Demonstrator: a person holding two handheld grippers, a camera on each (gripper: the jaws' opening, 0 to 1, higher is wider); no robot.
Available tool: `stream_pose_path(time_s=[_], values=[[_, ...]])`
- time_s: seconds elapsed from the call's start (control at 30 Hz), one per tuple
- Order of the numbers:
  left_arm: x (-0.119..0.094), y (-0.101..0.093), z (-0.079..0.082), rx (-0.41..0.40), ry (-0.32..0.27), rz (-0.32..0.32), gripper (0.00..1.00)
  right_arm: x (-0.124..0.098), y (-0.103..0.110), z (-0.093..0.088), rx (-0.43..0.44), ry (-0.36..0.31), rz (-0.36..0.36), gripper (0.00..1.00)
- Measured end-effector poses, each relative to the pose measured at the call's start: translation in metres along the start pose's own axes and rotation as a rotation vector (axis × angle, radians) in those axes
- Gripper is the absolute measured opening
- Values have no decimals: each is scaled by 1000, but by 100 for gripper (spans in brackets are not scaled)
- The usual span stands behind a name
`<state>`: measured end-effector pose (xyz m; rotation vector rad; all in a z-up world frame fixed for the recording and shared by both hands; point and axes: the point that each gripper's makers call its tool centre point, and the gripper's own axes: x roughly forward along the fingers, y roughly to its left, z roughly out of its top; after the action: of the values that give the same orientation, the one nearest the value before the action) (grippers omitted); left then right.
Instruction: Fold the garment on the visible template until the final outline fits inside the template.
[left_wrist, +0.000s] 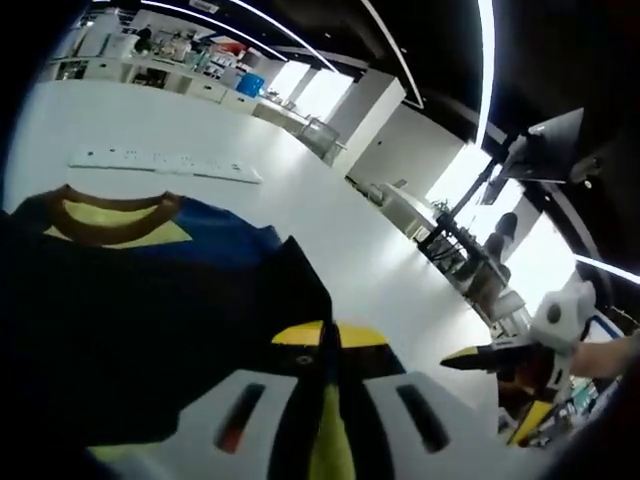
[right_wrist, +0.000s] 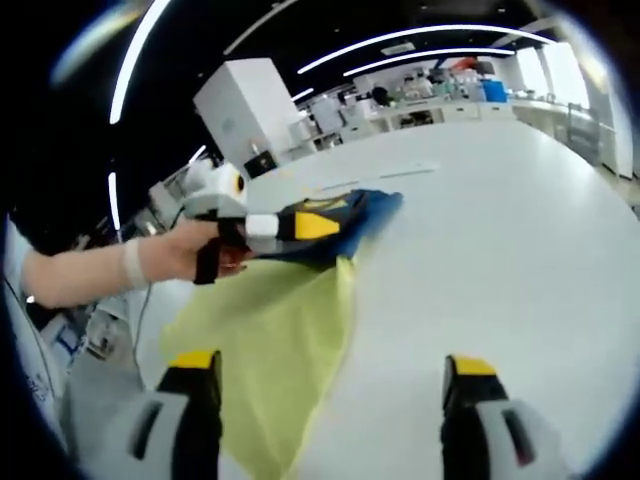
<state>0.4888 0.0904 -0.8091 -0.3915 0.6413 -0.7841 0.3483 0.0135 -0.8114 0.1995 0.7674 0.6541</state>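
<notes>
The garment (left_wrist: 150, 300) is a dark navy top with a brown collar and yellow lining, and it hangs lifted in front of the left gripper view. My left gripper (left_wrist: 328, 345) is shut on a fold of its fabric. In the right gripper view a hand holds that left gripper (right_wrist: 300, 225) over the table, with the blue garment (right_wrist: 355, 215) bunched in it. A yellow-green sheet (right_wrist: 270, 350) spreads below it toward my right gripper (right_wrist: 330, 375). That gripper stands open with nothing between its jaws. It enters the left gripper view as the right gripper (left_wrist: 480, 357) at the far right.
A large white table (right_wrist: 500, 250) carries everything. A long white strip (left_wrist: 165, 163) lies on it beyond the garment and shows as the strip (right_wrist: 380, 178) in the right gripper view. Benches, cabinets and a monitor stand (left_wrist: 545, 150) ring the room.
</notes>
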Motion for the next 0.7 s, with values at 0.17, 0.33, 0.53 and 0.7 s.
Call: stream_pose_path(time_s=[0.17, 0.33, 0.53, 0.7], values=[[1, 3, -2, 7, 12, -1, 0, 0, 0, -1, 0, 0, -2, 92], [1, -6, 1, 41, -1, -27, 4, -1, 1, 1, 1, -5, 1, 93], [-2, -5, 11, 95, -38, -12, 33, -2, 3, 2, -2, -8, 5, 93], [-8, 1, 19, 144, -46, 18, 60, -2, 5, 3, -2, -9, 9, 93]])
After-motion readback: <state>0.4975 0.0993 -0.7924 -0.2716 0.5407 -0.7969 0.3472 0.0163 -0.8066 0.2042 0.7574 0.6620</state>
